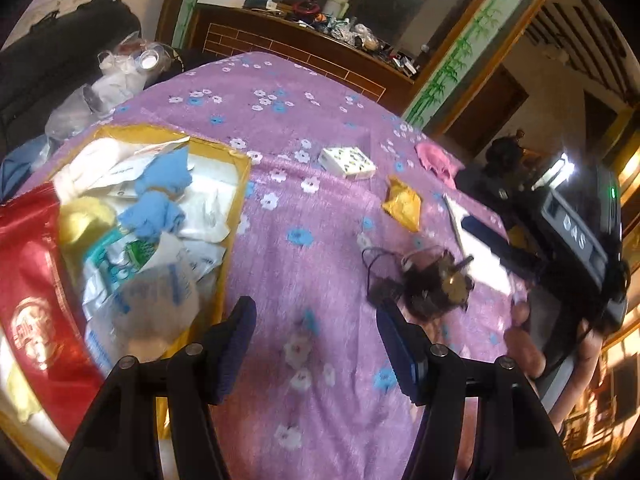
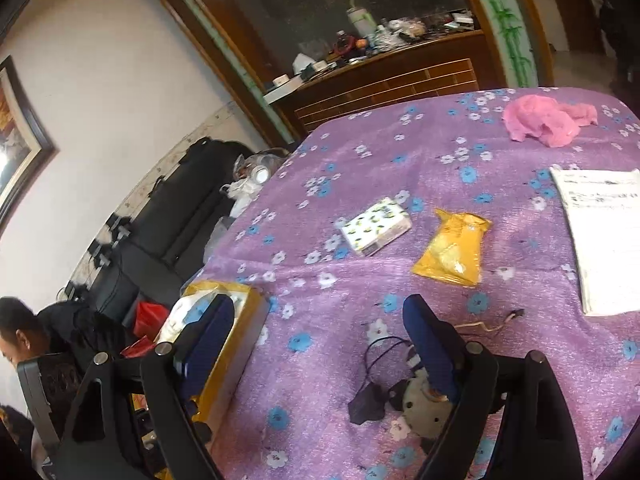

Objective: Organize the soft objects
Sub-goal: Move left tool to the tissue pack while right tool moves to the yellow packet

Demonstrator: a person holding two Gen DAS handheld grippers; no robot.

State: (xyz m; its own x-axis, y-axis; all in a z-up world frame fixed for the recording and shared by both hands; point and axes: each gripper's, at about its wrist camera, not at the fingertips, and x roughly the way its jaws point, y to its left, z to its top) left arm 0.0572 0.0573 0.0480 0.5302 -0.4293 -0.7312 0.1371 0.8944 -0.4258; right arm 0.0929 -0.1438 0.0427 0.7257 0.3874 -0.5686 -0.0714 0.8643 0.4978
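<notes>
A yellow-rimmed box (image 1: 240, 184) at the left of the purple flowered table (image 1: 304, 208) holds several soft items: blue cloths (image 1: 160, 196), white packets, a yellow cloth. The box also shows in the right wrist view (image 2: 256, 312). Loose on the table lie a pink cloth (image 2: 540, 120), a yellow pouch (image 2: 452, 248) and a patterned tissue pack (image 2: 376, 228). My left gripper (image 1: 316, 340) is open and empty above the cloth beside the box. My right gripper (image 2: 320, 340) is open and empty above the table's near part.
A dark gadget with cables (image 2: 400, 396) lies near the right gripper. A white paper pad (image 2: 600, 236) lies at the right. A red bag (image 1: 32, 288) stands left of the box. A cluttered wooden counter (image 2: 400, 68) is behind. A person (image 2: 20, 344) sits at far left.
</notes>
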